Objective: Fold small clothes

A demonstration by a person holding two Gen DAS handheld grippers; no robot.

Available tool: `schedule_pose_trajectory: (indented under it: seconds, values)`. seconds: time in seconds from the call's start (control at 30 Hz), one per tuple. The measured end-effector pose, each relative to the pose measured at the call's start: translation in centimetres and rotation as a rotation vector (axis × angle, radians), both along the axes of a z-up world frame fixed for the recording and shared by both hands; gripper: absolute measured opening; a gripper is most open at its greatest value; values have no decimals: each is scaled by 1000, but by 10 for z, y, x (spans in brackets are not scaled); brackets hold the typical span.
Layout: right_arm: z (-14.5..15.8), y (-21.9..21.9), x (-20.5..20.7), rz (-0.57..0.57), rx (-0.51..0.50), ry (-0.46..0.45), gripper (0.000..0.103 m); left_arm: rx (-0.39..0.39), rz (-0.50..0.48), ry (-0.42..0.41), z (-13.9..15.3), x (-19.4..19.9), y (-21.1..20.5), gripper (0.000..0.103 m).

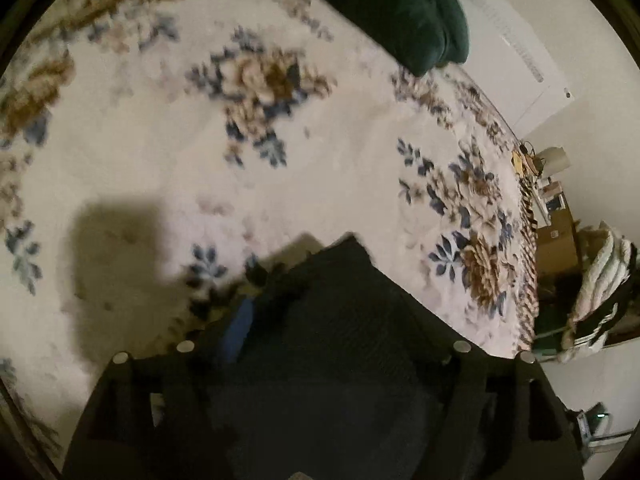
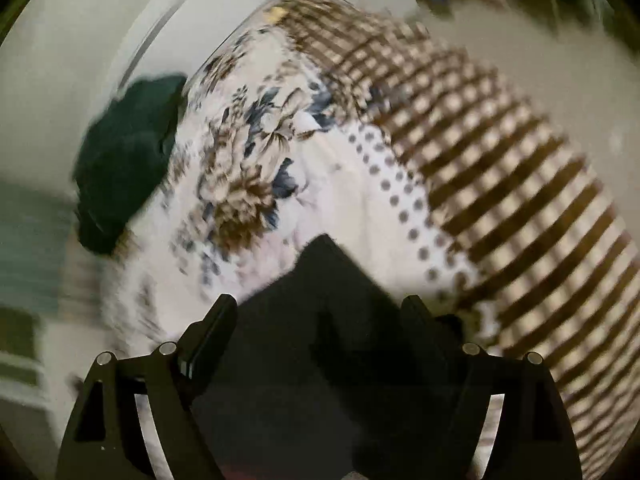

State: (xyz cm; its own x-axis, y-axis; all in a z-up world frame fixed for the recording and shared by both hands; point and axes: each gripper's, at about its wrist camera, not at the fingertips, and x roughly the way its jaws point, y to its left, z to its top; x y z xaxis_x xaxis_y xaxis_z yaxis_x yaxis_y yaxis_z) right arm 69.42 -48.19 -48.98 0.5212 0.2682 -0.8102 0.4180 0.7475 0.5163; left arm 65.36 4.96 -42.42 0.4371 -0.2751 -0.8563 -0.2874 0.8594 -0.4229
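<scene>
A dark navy garment [image 1: 340, 320] fills the lower middle of the left wrist view. My left gripper [image 1: 320, 320] is shut on it and holds it above the floral bedspread [image 1: 160, 140]. The cloth hides the fingertips; a blue pad [image 1: 240, 332] shows beside it. In the right wrist view the same dark garment [image 2: 332, 320] covers my right gripper [image 2: 324, 316], which is shut on it over the bed. A dark green garment [image 1: 416, 20] lies at the bed's far edge and also shows in the right wrist view [image 2: 128, 160].
The bedspread [image 2: 248, 152] has a brown checked border [image 2: 500, 184] hanging over the bed's side. A white wall [image 1: 520, 40] is behind the bed. Boxes and clutter [image 1: 560, 240] and a striped cloth pile [image 1: 600, 292] stand on the right beyond the bed.
</scene>
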Motion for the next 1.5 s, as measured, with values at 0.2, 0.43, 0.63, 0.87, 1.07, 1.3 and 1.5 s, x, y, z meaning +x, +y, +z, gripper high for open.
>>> schedule_pose_trajectory:
  seconds: [0.2,0.43,0.63,0.87,1.07,1.3,1.5]
  values:
    - [-30,20,5,136,-182,125,88,156,-130,19,-24,9,-27,79]
    - [-88,10,39,114,-96,223,10,315,-211,124,-86,47,-40,79]
    - [-104,7,43,93,-181,285,10,285,-212,203,-114,57,-25,84]
    - [-62,7,2,47,-73,245,65,248,-197,55,-35,-7,-18,84]
    - [-22,21,-132,-67,20,136,99,32,4,41,-4,-134,23,97]
    - [-112,44,-243,-289,411,143,103,-299,235,164,-71,-213,24,99]
    - [-175,56,-228,-357,606,40,103,-309,276,143,-114,-188,7,99]
